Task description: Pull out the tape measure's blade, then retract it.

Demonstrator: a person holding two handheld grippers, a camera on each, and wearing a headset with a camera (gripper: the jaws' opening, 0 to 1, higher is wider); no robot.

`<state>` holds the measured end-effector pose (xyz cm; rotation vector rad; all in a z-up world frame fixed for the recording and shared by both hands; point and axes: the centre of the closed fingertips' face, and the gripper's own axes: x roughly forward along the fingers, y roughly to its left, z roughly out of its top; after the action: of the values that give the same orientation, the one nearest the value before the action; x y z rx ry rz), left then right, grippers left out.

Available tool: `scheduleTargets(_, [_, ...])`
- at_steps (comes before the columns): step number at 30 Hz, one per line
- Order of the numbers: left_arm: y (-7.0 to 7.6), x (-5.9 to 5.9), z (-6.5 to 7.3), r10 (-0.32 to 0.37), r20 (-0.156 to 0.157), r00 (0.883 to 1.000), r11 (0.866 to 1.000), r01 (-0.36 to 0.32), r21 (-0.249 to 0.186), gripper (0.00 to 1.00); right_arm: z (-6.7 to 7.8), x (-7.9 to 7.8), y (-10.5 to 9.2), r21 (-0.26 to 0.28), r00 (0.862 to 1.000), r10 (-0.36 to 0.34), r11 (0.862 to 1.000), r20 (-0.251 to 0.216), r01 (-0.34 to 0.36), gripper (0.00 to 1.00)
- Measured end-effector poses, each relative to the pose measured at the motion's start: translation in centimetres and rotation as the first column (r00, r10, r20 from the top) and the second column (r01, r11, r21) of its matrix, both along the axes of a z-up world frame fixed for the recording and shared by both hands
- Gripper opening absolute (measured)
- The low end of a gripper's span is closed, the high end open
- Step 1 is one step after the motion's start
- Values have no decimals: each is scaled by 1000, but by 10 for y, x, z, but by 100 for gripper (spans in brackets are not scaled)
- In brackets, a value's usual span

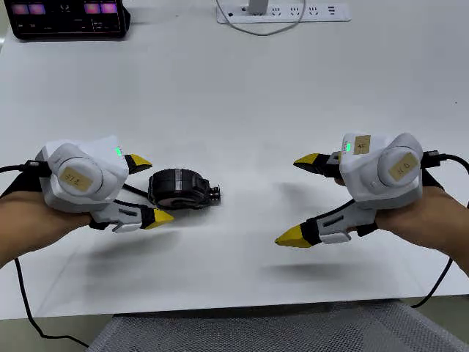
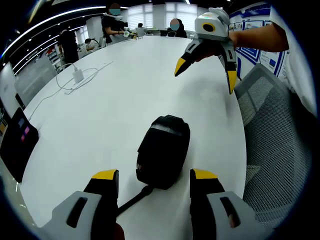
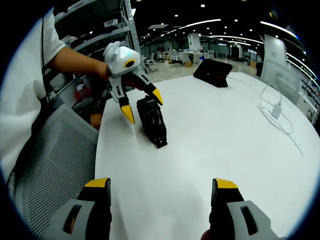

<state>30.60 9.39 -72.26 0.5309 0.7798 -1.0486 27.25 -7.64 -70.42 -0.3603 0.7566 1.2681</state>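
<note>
1. The left gripper point(image 1: 150, 188) is held released, jaws spread.
2. The tape measure point(image 1: 178, 188) is flanked by those jaws, lying on the table point(image 1: 242, 110).
3. The right gripper point(image 1: 297, 198) is held wide open over the table, well apart from the tape measure.

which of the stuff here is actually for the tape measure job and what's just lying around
For the job:
- tape measure, on the table between the jaw tips of the open left gripper
- right gripper, open, off to the side

Just lying about:
- power strip
- black device with a lit screen
- mesh chair
</note>
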Motion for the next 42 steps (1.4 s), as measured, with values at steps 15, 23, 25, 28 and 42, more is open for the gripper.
scheduleTargets(15, [-3, -1, -6, -46, -4, 999, 999, 46, 25, 35, -2, -2, 0, 1, 1000, 1, 1000, -9, -1, 81])
scheduleTargets(23, [-6, -2, -7, -58, -11, 998, 998, 59, 27, 31, -3, -3, 0, 1, 1000, 3, 1000, -11, -3, 81])
scheduleTargets(25, [-7, -2, -8, -62, -8, 998, 998, 63, 28, 29, -4, -4, 0, -1, 1000, 6, 1000, -11, -6, 80])
scheduleTargets(28, [-7, -2, -8, -63, -9, 998, 998, 63, 29, 28, -4, -4, 1, 4, 1000, 4, 1000, -13, -4, 81])
scheduleTargets(42, [-7, -3, -9, -56, -13, 998, 998, 56, 29, 27, -6, 2, 10, 39, 1000, -1, 999, -1, 1, 75])
